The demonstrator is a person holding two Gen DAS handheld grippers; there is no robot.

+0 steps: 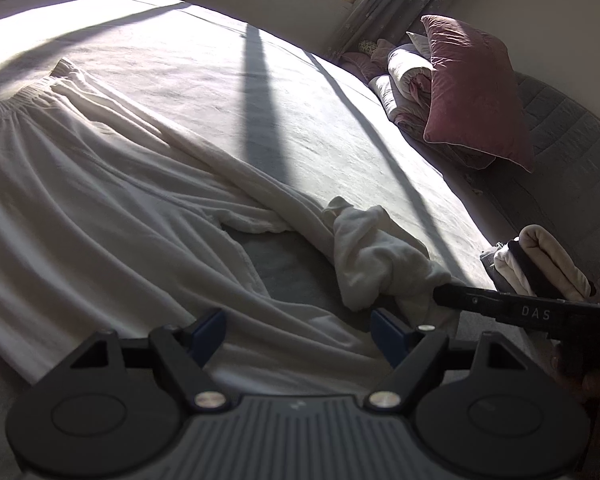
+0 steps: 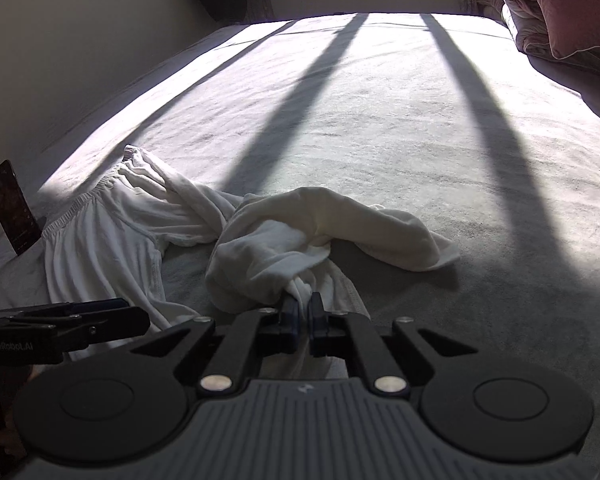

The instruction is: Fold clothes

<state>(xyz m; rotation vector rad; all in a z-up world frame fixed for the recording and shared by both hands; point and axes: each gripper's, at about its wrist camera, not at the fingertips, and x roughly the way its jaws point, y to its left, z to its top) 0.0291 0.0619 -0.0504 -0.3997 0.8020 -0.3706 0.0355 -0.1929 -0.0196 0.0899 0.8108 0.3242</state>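
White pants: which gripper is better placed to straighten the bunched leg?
Right. The right gripper is shut on the pants at the bunched leg end, so it can likely pull. The left gripper is open, holding nothing.

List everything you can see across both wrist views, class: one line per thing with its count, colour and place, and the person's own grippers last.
white elastic-waist cotton trousers: one, white, spread on the bed, one leg bunched.
grey bed sheet: one, grey, covering the mattress.
dusty-pink velvet pillow: one, pink, at the headboard.
rolled pale quilt: one, off-white, beside the pillow.
folded clothes stack: one, cream and dark, bed edge.
black phone: one, upright, near the waistband.
left gripper: open, above the trousers.
right gripper: shut on the trouser leg.
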